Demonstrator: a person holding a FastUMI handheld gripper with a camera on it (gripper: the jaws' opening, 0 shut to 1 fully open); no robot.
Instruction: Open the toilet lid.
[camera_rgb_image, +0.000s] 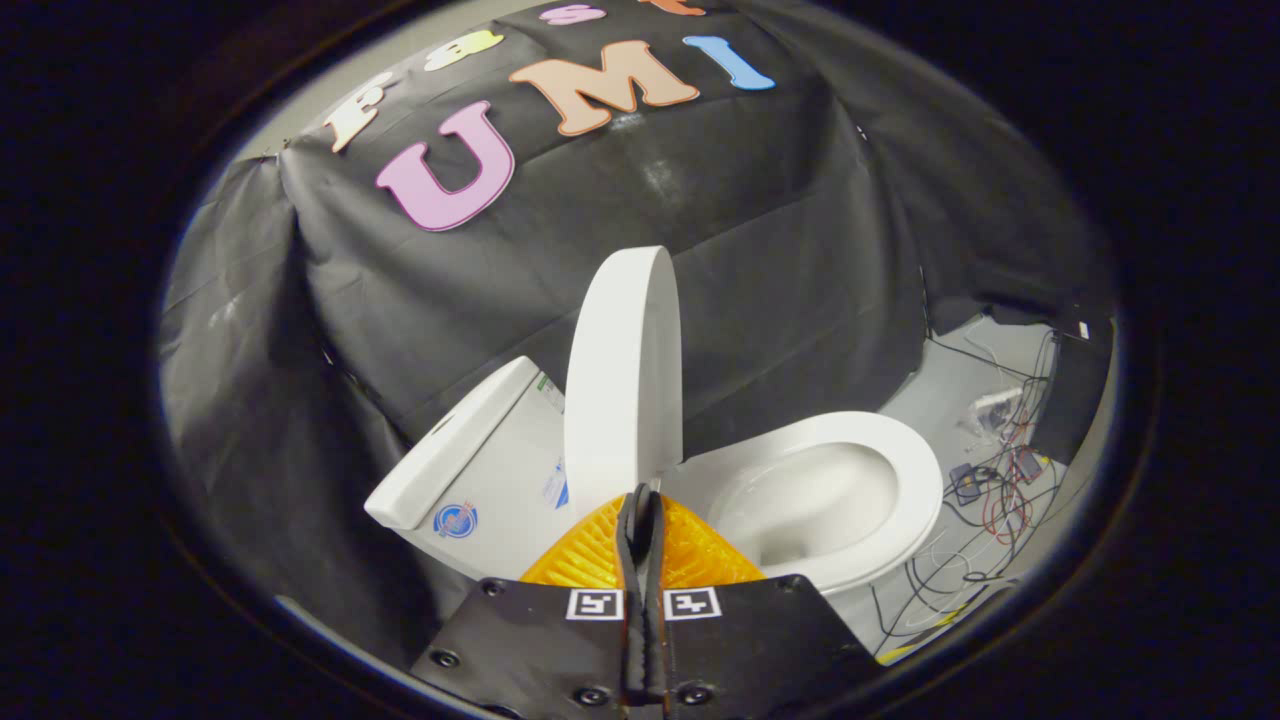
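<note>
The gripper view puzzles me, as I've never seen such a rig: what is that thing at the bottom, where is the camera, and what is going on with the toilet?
The camera rides on a handheld two-finger gripper and looks forward along its fingers, so those show at the bottom. A person carries the tool; there is no robot arm. The fingers are pressed together with nothing between them. Just ahead of them stands the toilet lid, raised upright, so the lid is already open. Beside it are the tank and the open seat around the bowl. Beyond the toilet, cables lie on the floor. Black cloth forms the booth's wall behind.
</note>
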